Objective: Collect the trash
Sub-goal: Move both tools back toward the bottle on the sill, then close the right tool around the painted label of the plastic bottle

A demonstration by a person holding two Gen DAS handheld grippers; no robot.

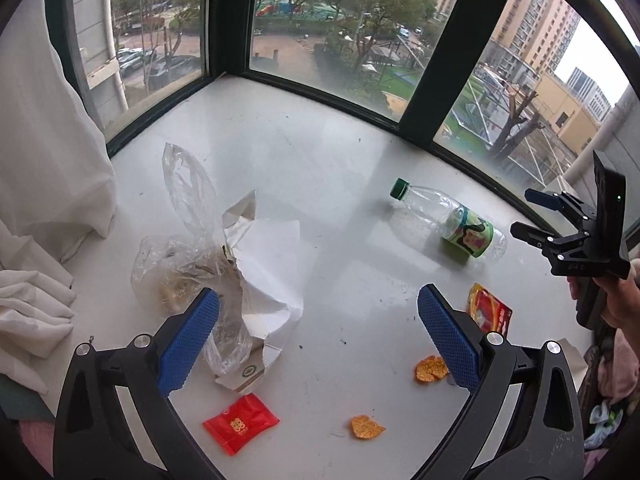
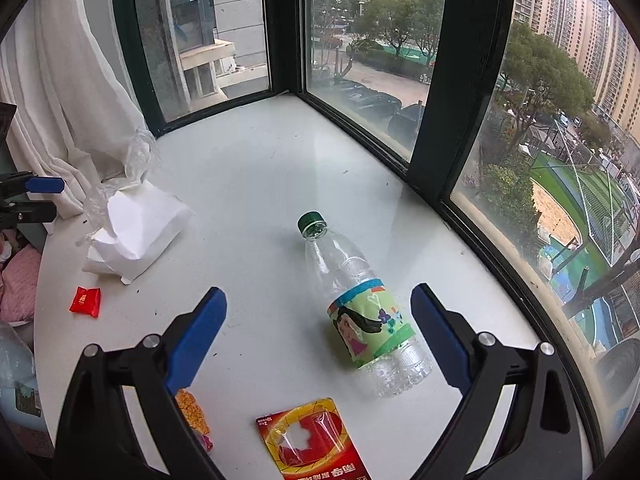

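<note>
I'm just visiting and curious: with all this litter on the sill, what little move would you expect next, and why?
Probably the right gripper eases forward and slightly right to straddle the plastic bottle. Its jaws stand wide open and empty, and the bottle lies on its side on the white sill, just ahead between the fingers, with nothing in the way. The left gripper is open too.

Premises: a residential flat, upper storey, at a bay window. Evidence follows. A white stone window ledge (image 2: 256, 168) runs along dark-framed glazing (image 2: 432, 120) that turns a corner. White curtains (image 2: 60, 100) hang at the left end. Outside and below lie high-rise apartment blocks (image 2: 560, 32), parked cars (image 1: 136, 60), trees and a fenced green sports pitch (image 2: 580, 184). Domestic litter lies on the ledge: a plastic bottle (image 2: 360, 300), a torn paper bag (image 2: 140, 228), snack wrappers (image 2: 316, 440). Pink fabric (image 2: 20, 284) lies at the ledge's edge.
</note>
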